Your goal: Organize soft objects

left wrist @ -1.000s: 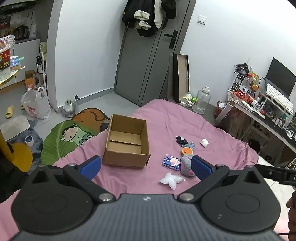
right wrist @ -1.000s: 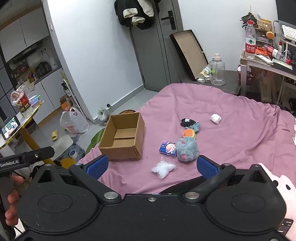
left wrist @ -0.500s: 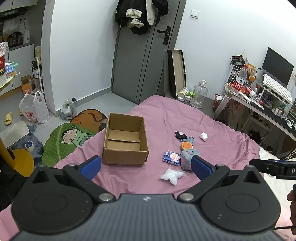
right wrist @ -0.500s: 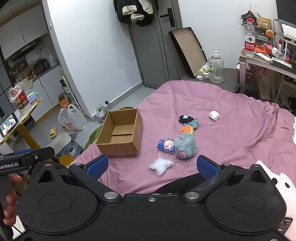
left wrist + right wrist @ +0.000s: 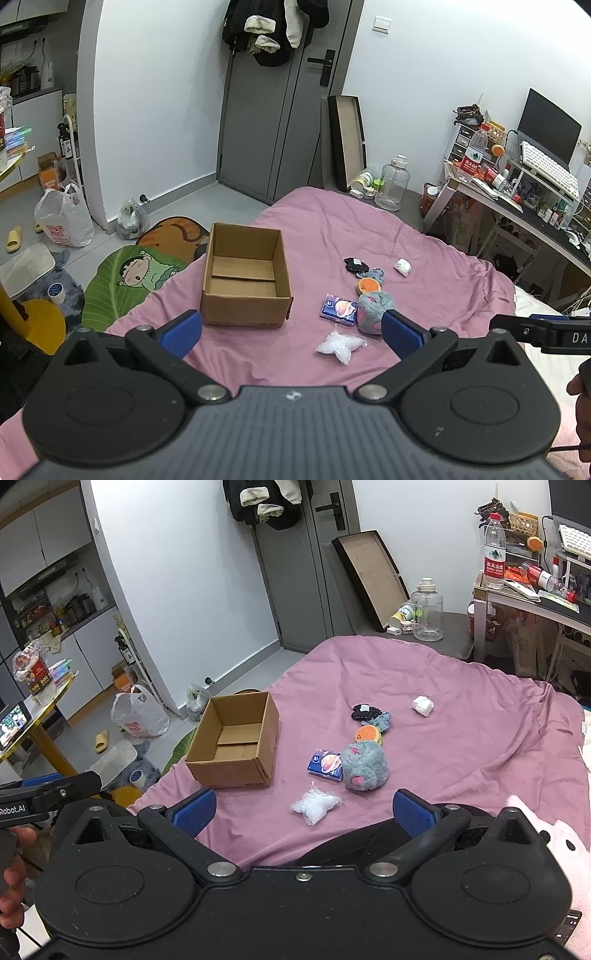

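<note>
An open empty cardboard box [image 5: 245,275] [image 5: 236,743] sits on the pink bed [image 5: 332,229] [image 5: 461,709]. To its right lie several soft things: a grey plush mouse [image 5: 373,310] [image 5: 364,766], a blue tissue pack [image 5: 338,309] [image 5: 325,765], a clear crinkled bag [image 5: 341,343] [image 5: 315,805], an orange burger toy [image 5: 368,285] [image 5: 368,734], a black and blue plush [image 5: 364,267] [image 5: 371,715] and a white wad [image 5: 403,266] [image 5: 422,705]. My left gripper [image 5: 290,332] and right gripper [image 5: 303,810] are both open and empty, above the bed's near edge.
A leaf-shaped cartoon rug [image 5: 129,280] and white plastic bags [image 5: 62,219] lie on the floor left of the bed. A cluttered desk [image 5: 517,199] stands at the right. A pink plush [image 5: 554,845] lies by my right gripper.
Both grippers have risen and tilted a little, so the box and the soft things sit slightly farther down the views. Nothing was taken hold of.
</note>
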Demonstrator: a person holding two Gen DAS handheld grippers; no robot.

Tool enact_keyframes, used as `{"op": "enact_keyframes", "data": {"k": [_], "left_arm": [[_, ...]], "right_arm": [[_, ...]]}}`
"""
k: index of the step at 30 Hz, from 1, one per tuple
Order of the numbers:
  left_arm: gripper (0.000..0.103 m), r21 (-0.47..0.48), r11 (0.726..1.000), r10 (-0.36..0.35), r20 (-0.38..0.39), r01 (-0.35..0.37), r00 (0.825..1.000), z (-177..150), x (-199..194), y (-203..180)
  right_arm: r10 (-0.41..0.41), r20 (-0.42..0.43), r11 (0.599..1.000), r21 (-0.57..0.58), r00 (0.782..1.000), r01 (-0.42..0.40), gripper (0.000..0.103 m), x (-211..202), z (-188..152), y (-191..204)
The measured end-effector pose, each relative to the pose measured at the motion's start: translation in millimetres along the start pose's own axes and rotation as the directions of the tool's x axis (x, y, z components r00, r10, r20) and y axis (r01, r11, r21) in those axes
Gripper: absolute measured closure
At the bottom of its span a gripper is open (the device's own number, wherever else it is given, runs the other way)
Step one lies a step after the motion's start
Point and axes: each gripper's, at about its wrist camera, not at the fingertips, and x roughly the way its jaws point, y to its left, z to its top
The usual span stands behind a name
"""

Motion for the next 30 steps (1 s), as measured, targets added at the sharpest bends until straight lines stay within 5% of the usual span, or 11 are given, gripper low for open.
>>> {"op": "enact_keyframes", "data": {"k": [30], "left_arm": [[0.0, 0.019, 1.0, -0.005, -0.004, 0.005, 1.0, -4.3, -1.2, -5.0]], "right_arm": [[-0.017, -0.013, 1.0, -0.011, 1.0, 0.017, 0.0, 3.0, 0.0, 0.9]]}}
